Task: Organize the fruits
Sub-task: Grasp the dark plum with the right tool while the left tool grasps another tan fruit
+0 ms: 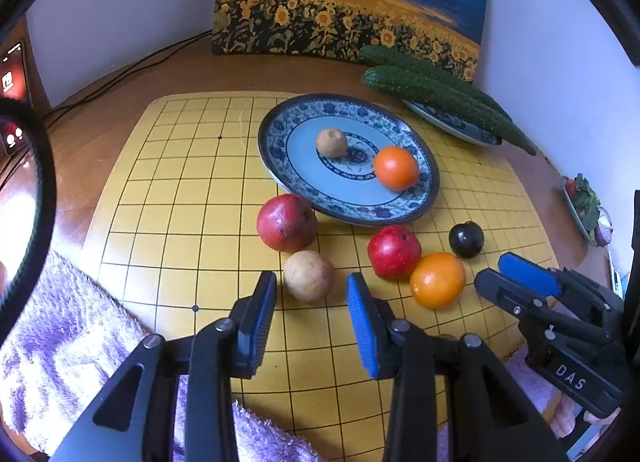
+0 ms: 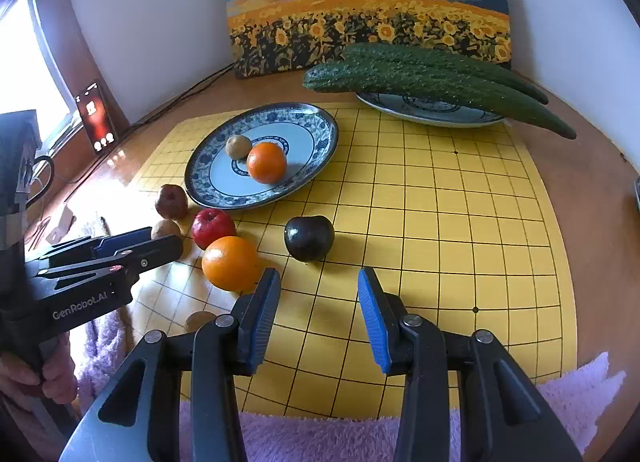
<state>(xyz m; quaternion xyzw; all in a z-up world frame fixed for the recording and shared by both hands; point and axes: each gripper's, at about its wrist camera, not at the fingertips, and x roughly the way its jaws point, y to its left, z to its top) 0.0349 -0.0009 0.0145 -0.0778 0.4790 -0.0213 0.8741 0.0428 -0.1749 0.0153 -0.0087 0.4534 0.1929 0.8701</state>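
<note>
A blue-patterned plate (image 1: 280,150) (image 2: 320,130) holds a small brown fruit (image 1: 331,142) (image 2: 238,146) and an orange (image 1: 396,168) (image 2: 266,162). On the yellow grid board lie a large red fruit (image 1: 286,222) (image 2: 171,201), a brown fruit (image 1: 309,275) (image 2: 165,228), a red apple (image 1: 394,251) (image 2: 213,227), an orange (image 1: 437,280) (image 2: 230,263) and a dark plum (image 1: 466,239) (image 2: 309,237). My left gripper (image 1: 312,286) (image 2: 160,240) is open, its tips either side of the brown fruit. My right gripper (image 2: 319,282) (image 1: 494,270) is open and empty, just short of the plum.
A second plate (image 1: 452,124) (image 2: 424,112) with two cucumbers (image 1: 440,96) (image 2: 432,78) stands at the back right. A sunflower painting (image 1: 348,2) leans on the wall. A purple fluffy towel (image 1: 72,326) (image 2: 320,438) lies along the near edge. A phone (image 2: 96,118) stands at left.
</note>
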